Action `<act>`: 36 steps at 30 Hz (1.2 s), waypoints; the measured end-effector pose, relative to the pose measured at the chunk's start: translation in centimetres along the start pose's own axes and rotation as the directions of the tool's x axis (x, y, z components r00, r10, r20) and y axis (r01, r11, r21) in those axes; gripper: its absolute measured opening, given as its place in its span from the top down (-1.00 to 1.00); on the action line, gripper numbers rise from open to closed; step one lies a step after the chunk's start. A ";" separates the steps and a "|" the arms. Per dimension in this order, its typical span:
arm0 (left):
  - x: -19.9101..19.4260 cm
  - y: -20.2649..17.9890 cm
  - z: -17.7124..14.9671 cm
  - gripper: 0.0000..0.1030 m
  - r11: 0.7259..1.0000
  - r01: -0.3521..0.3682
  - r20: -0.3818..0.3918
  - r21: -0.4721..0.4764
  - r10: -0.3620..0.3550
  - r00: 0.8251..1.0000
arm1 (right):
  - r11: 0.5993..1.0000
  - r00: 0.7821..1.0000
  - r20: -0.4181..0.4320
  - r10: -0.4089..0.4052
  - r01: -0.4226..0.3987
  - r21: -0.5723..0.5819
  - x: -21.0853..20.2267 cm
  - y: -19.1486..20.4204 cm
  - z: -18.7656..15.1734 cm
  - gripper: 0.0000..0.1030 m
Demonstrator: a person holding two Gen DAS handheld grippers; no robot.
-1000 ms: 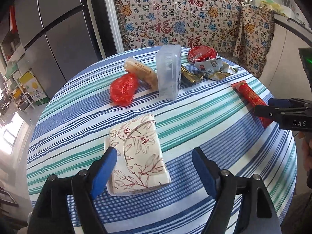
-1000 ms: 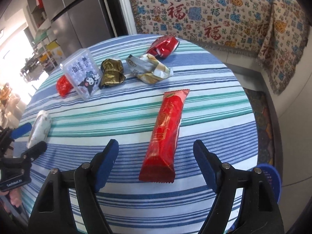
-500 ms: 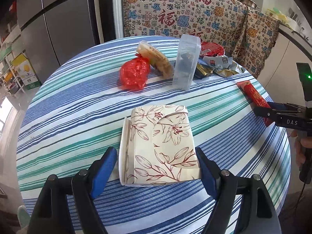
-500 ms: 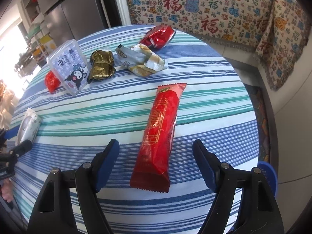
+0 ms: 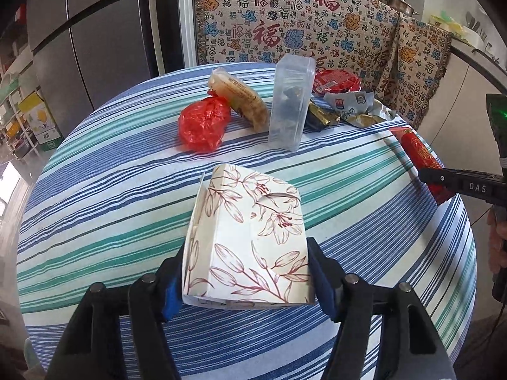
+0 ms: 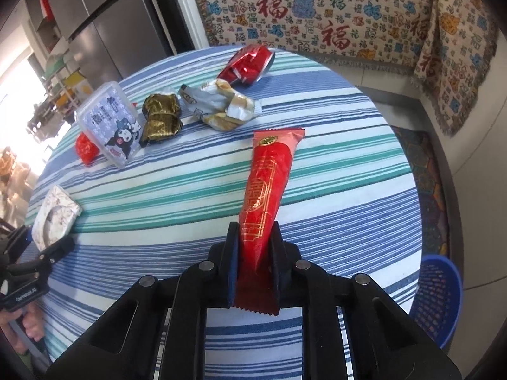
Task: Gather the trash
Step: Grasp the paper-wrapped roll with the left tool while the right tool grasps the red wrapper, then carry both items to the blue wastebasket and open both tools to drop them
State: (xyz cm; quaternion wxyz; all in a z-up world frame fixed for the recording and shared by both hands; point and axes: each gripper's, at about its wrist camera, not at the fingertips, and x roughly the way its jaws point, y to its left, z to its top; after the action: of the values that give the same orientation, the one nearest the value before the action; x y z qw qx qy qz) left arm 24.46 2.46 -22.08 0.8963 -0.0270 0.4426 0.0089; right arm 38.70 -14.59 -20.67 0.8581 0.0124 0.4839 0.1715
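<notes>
The left claw (image 5: 245, 280) is closing around the floral box (image 5: 250, 240) while the right claw (image 6: 253, 261) is closing on the red wrapper (image 6: 269, 186), both on the desk (image 5: 95, 196)

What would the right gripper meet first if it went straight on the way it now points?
Probably the striped tablecloth: the right gripper, closing on the long red wrapper, points steeply down at it. The crumpled silver wrapper lies farther along, though depth is unclear.
</notes>
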 end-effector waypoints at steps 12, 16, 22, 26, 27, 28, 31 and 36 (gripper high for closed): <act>-2.6 -3.0 1.1 -0.29 0.997 0.073 0.059 0.020 -0.074 0.995 | 1.000 0.998 0.060 0.010 -0.011 0.018 -3.8 -2.2 -1.4 0.69; -2.8 -6.3 1.9 -0.29 0.991 0.121 0.064 0.061 -0.125 0.990 | 0.999 0.997 0.080 -0.005 0.002 0.036 -5.6 -4.2 -2.3 0.69; -2.4 -13.7 3.2 -0.29 0.964 0.222 0.056 0.143 -0.232 0.971 | 0.988 0.993 0.086 -0.081 0.068 0.141 -8.5 -10.7 -5.0 0.69; -2.0 -19.5 4.0 -0.29 0.931 0.298 0.037 0.210 -0.313 0.949 | 0.963 0.987 0.076 -0.141 0.119 0.243 -10.7 -16.2 -7.8 0.69; -1.9 -21.0 4.1 -0.29 0.921 0.316 0.029 0.226 -0.331 0.943 | 0.955 0.985 0.073 -0.157 0.133 0.264 -11.2 -17.4 -8.5 0.69; -1.7 -22.5 4.2 -0.29 0.911 0.334 0.020 0.243 -0.349 0.937 | 0.947 0.983 0.069 -0.172 0.146 0.286 -11.8 -18.6 -9.3 0.69; -1.2 -26.8 4.2 -0.29 0.877 0.383 -0.007 0.291 -0.399 0.917 | 0.921 0.978 0.055 -0.203 0.171 0.349 -13.1 -22.0 -11.3 0.69; 0.8 -32.9 3.8 -0.29 0.821 0.460 -0.083 0.338 -0.461 0.883 | 0.894 0.974 0.031 -0.223 0.192 0.404 -14.3 -26.0 -13.9 0.69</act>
State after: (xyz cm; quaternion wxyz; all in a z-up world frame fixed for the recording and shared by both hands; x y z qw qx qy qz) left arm 29.28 -30.14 -19.03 0.8628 0.0259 0.4160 -0.2861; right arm 27.73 -45.45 -21.13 0.8688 0.1415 0.4739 -0.0238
